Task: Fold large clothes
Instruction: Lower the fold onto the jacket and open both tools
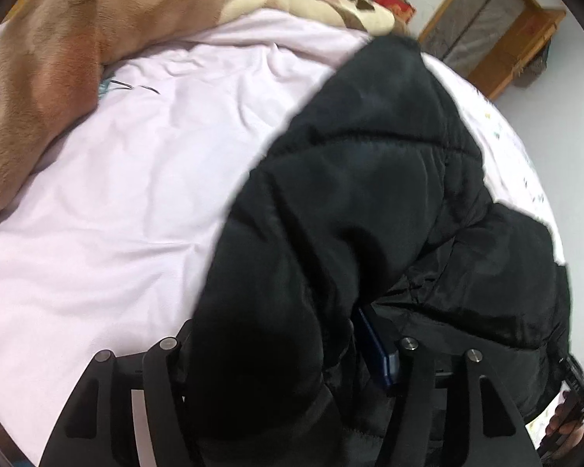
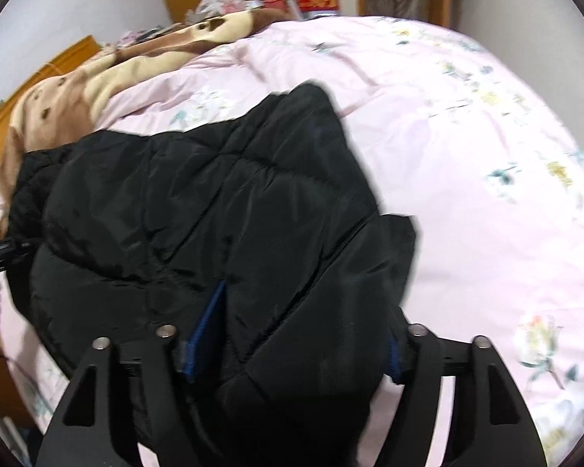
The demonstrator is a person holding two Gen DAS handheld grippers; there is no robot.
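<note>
Pink floral bedspread [image 2: 467, 148]; wooden cabinet [image 1: 482, 27], perhaps; pale walls.

A black quilted jacket [image 2: 214, 214] fills both jaws, whose pads [image 2: 204, 334] are blue. Beyond lies a pale pink floral bedsheet [image 2: 467, 155] and a brown-and-cream blanket [image 1: 78, 50].

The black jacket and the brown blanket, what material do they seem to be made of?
The black jacket looks like a padded synthetic shell, probably nylon or polyester: stitched quilt lines, puffy panels and a slight sheen. The brown blanket looks like thick plush fleece: a soft, matte, fuzzy pile with cream patches. Neither fibre can be confirmed from the pictures.
</note>
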